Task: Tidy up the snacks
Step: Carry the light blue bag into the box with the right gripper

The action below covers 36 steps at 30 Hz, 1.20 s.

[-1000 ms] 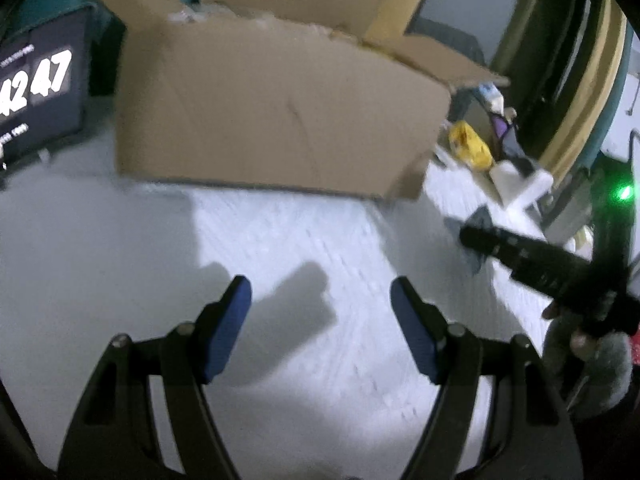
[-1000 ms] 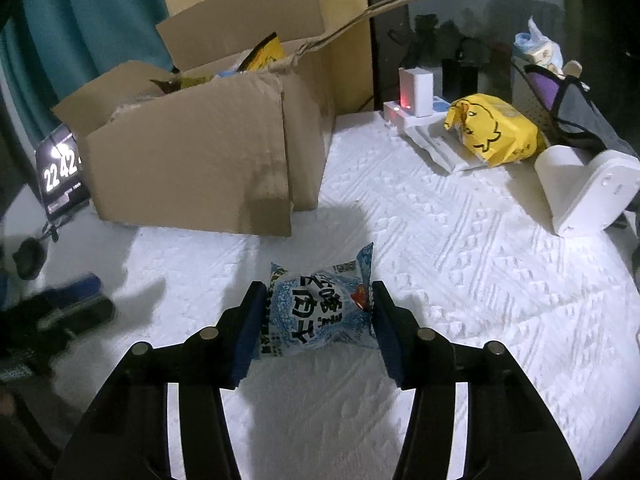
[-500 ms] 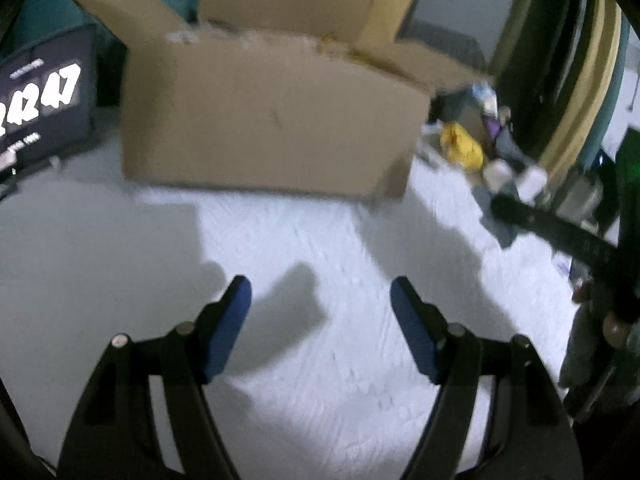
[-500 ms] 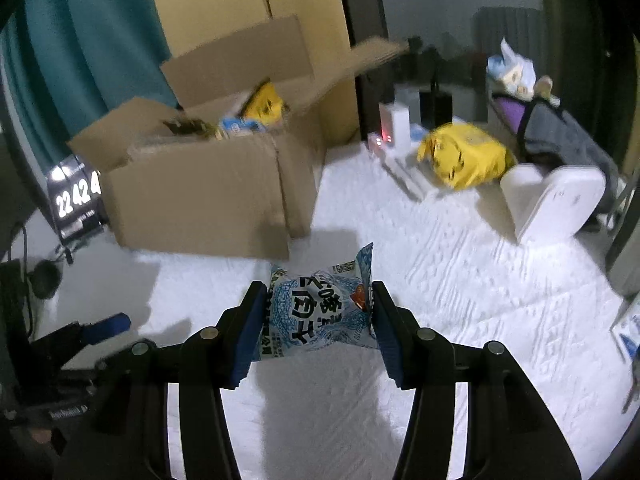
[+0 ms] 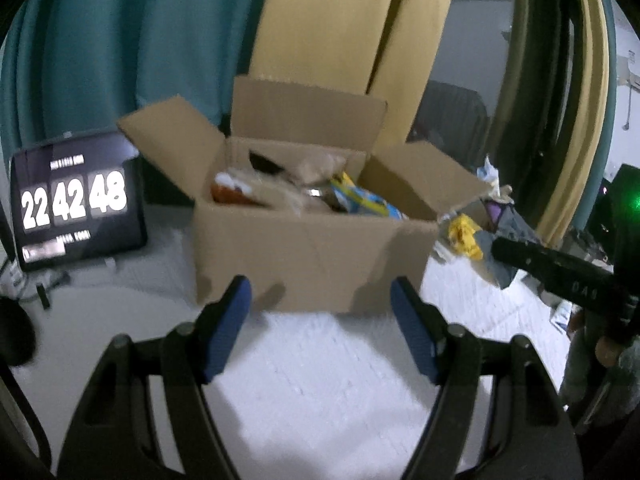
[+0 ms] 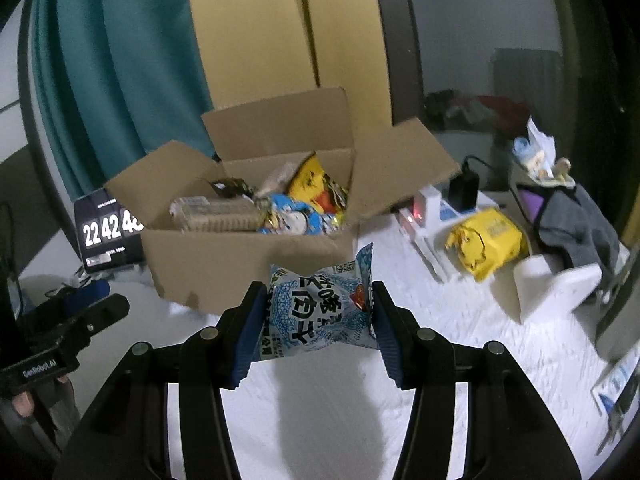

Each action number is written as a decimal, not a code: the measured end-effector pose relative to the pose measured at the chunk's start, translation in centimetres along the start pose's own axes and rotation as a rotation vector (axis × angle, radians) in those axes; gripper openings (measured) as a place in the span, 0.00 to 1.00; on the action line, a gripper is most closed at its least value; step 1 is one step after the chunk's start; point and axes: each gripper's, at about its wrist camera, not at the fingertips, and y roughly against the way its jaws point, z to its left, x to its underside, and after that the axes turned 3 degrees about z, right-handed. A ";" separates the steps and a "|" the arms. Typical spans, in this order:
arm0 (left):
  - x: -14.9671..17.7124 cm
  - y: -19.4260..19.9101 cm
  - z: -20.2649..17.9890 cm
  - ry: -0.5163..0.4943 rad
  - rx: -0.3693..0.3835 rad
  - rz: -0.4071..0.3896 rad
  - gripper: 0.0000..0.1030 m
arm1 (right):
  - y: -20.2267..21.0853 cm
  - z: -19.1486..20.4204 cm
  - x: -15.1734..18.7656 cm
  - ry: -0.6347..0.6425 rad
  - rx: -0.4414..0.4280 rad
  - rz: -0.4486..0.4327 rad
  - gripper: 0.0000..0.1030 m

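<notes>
Right tool (image 6: 316,316) clamped on a blue-white snack packet (image 6: 318,314), held above white surface (image 6: 320,408), just short of the cardboard box's (image 6: 224,264) near wall. Left tool (image 5: 320,320) spread wide, gripping nothing, facing the same box (image 5: 312,256); flaps splayed outward, snacks (image 6: 296,208) piled inside.

digital clock (image 5: 76,200), teal curtain (image 6: 116,64), white textured cloth (image 6: 460,344), grey garment (image 6: 576,220)

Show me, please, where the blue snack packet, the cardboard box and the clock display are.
blue snack packet (image 6: 316,312): right wrist view, middle of its printed front.
cardboard box (image 6: 224,264): right wrist view, bare front wall.
clock display (image 5: 74,198): left wrist view, middle digits of the screen.
</notes>
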 end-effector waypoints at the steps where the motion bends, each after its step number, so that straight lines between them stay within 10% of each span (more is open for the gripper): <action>1: -0.4 0.0 0.2 -0.001 -0.003 -0.009 0.71 | -0.1 0.3 -0.4 0.006 -0.002 -0.005 0.53; 36: -8.5 -7.3 10.0 0.012 -0.082 -0.095 0.71 | -15.2 8.9 -8.2 0.137 -0.111 0.056 0.52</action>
